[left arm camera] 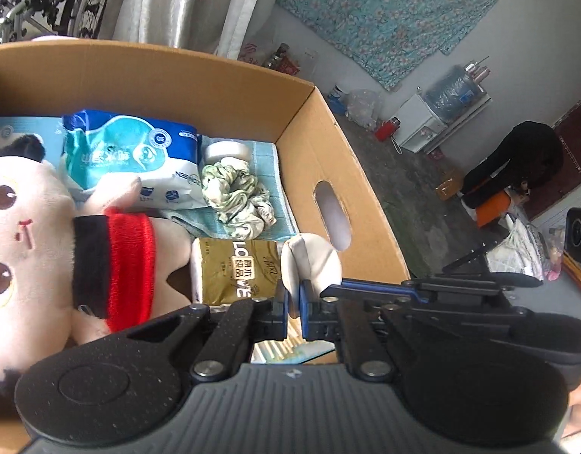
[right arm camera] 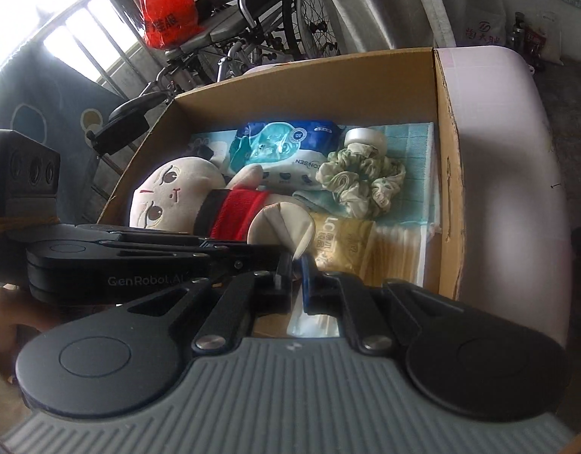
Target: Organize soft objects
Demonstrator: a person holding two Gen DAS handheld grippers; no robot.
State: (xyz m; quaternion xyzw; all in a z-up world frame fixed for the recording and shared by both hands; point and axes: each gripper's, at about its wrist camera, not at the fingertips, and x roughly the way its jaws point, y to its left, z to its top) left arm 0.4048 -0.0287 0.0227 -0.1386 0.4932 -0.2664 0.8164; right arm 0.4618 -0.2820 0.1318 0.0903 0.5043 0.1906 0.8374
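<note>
A cardboard box (left arm camera: 214, 75) (right arm camera: 447, 174) holds soft things: a plush doll with a red band (left arm camera: 33, 234) (right arm camera: 169, 196), a blue wipes pack (left arm camera: 127, 151) (right arm camera: 286, 147), a green scrunchie (left arm camera: 237, 193) (right arm camera: 362, 181), a teal towel (left arm camera: 275, 189) (right arm camera: 415, 151) and a gold tissue pack (left arm camera: 233, 268) (right arm camera: 343, 242). Both grippers pinch one white round pad (left arm camera: 313, 261) (right arm camera: 282, 230) above the box's near side. My left gripper (left arm camera: 295, 302) is shut on its edge. My right gripper (right arm camera: 297, 272) is shut on it from the other side.
A white tape roll (left arm camera: 226, 151) (right arm camera: 366, 138) lies on the towel. The box stands on a pale pink surface (right arm camera: 510, 159). A wheelchair (right arm camera: 260, 19) stands behind the box. A water dispenser (left arm camera: 441, 113) and a person in black (left arm camera: 517, 159) are across the floor.
</note>
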